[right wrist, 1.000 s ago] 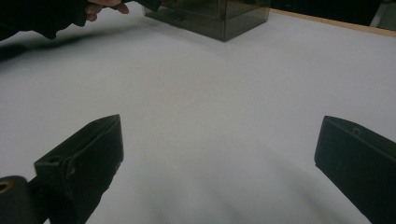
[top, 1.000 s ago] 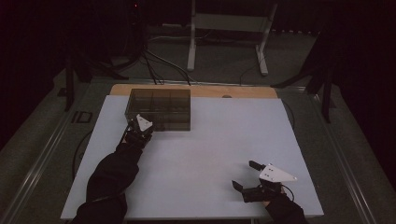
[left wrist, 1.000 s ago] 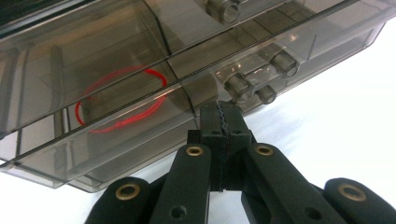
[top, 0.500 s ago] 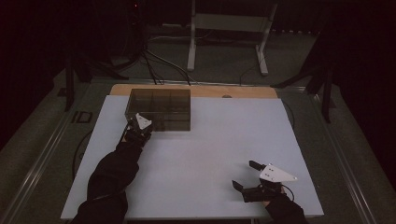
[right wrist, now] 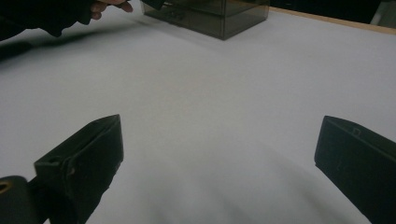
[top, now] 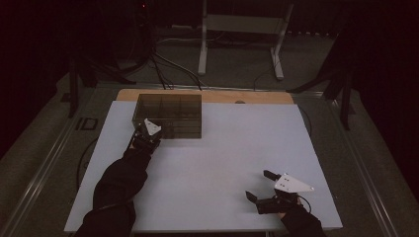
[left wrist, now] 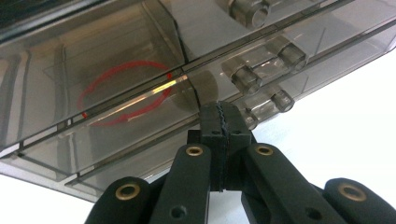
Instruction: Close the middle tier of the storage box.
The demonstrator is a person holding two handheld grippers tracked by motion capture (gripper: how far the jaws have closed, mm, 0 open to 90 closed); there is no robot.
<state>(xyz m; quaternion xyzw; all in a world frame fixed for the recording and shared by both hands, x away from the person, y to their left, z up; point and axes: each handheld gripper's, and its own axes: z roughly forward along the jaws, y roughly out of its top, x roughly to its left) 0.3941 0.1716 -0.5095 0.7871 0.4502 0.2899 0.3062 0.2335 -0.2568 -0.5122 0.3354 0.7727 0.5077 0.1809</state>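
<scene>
A smoky see-through drawer box (top: 170, 111) stands at the back left of the white tabletop (top: 222, 148). My left gripper (top: 142, 129) is at its front lower left corner. In the left gripper view its jaws are pressed together, the left gripper (left wrist: 223, 114) touching the box (left wrist: 116, 70) at a divider between two drawers; I see nothing between the pads. Clear round knobs (left wrist: 247, 79) and a red circular arrow (left wrist: 123, 93) show on the drawer fronts. My right gripper (top: 258, 185) rests near the front right edge, wide open with nothing between its jaws, facing the far box (right wrist: 210, 14).
A wooden strip (top: 247, 96) runs along the table's back edge. Behind the table stand a white frame (top: 202, 44) and loose cables (top: 163, 64) on the dark floor. The person's left hand (right wrist: 107, 5) shows at the top of the right gripper view.
</scene>
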